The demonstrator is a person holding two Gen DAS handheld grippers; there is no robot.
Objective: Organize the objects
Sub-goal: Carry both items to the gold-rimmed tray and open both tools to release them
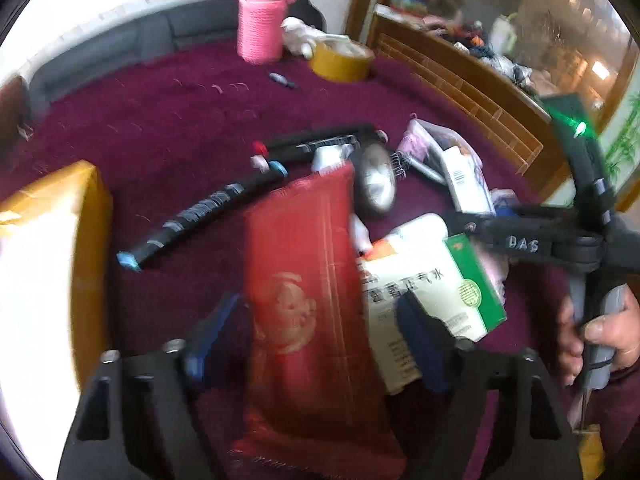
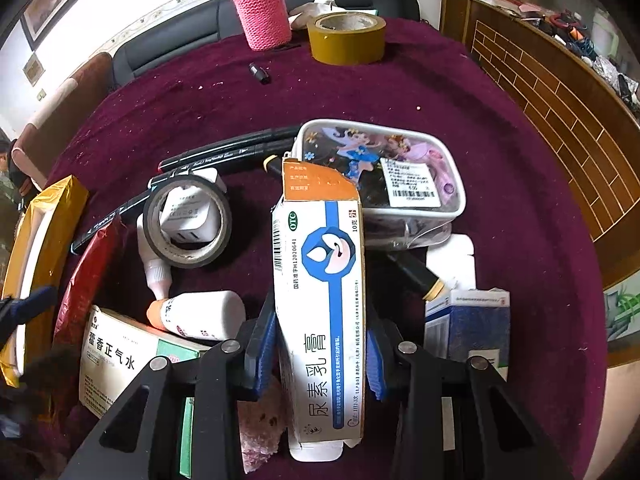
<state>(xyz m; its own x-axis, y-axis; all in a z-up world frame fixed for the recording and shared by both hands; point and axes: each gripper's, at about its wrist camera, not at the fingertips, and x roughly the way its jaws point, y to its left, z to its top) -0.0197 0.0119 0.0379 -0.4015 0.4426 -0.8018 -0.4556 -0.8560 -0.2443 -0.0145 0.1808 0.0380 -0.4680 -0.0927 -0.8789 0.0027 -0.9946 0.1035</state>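
The right claw (image 2: 320,344) is pointed steeply downward, and its blue-padded fingers (image 2: 264,344) are pressed against both sides of a tall white-and-blue box (image 2: 320,280) — a firm grip is shown. The left claw (image 1: 316,340) is likewise angled down, its jaws seen spread apart with a red packet (image 1: 304,300) standing between them, the pads not pressing on it. In the left wrist view, the right claw's handle is seen gripped by a hand (image 1: 600,332) — fingers wrapped round the grey trigger.
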